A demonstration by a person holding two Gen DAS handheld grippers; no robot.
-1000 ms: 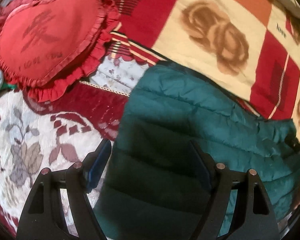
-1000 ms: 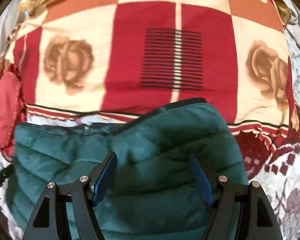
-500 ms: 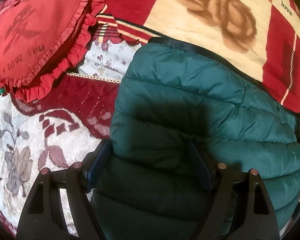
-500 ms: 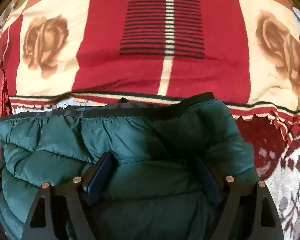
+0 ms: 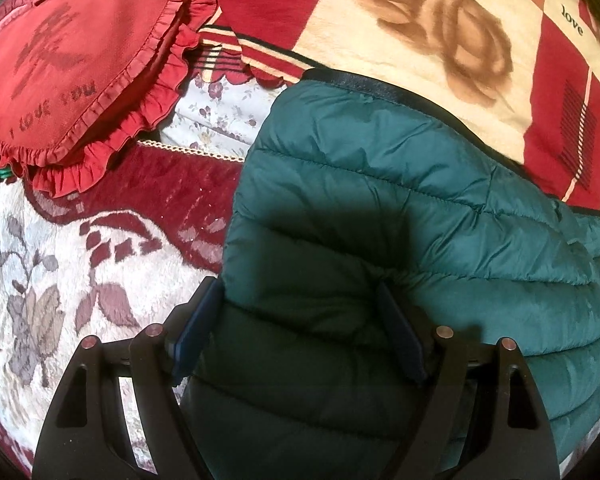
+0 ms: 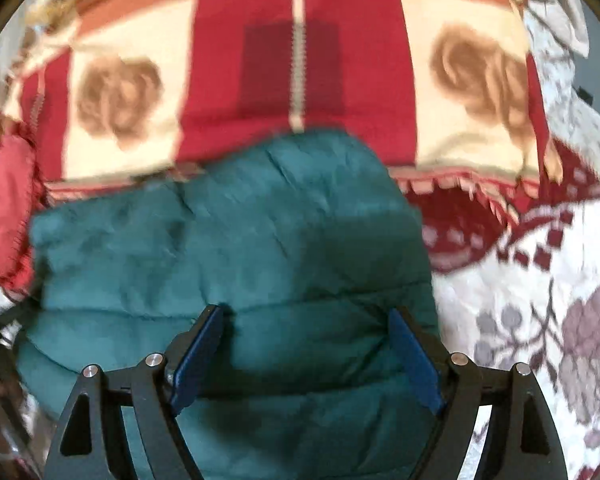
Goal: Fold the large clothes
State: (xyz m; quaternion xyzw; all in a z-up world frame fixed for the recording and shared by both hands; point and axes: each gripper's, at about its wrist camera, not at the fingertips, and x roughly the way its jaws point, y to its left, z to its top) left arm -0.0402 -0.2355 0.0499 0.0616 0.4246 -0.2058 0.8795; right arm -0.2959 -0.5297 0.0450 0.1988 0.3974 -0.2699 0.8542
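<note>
A dark green quilted puffer jacket (image 5: 400,208) lies folded into a thick bundle on the bed; it also shows in the right wrist view (image 6: 236,248). My left gripper (image 5: 300,320) is open, its blue pads pressed down on the jacket's near left part, the left pad at the jacket's left edge. My right gripper (image 6: 308,344) is open just above the jacket's near right part, pads wide apart. The right wrist view is blurred by motion.
A red and cream rose-patterned blanket (image 5: 440,40) lies beyond the jacket, also in the right wrist view (image 6: 300,72). A red heart-shaped ruffled pillow (image 5: 80,64) sits far left. White and maroon floral bedding (image 5: 60,280) lies to the left and right (image 6: 540,320).
Both grippers first pushed down and forward onto the jacket. Since then the right gripper has pulled back and up off it. The left gripper stays pressed on it.
</note>
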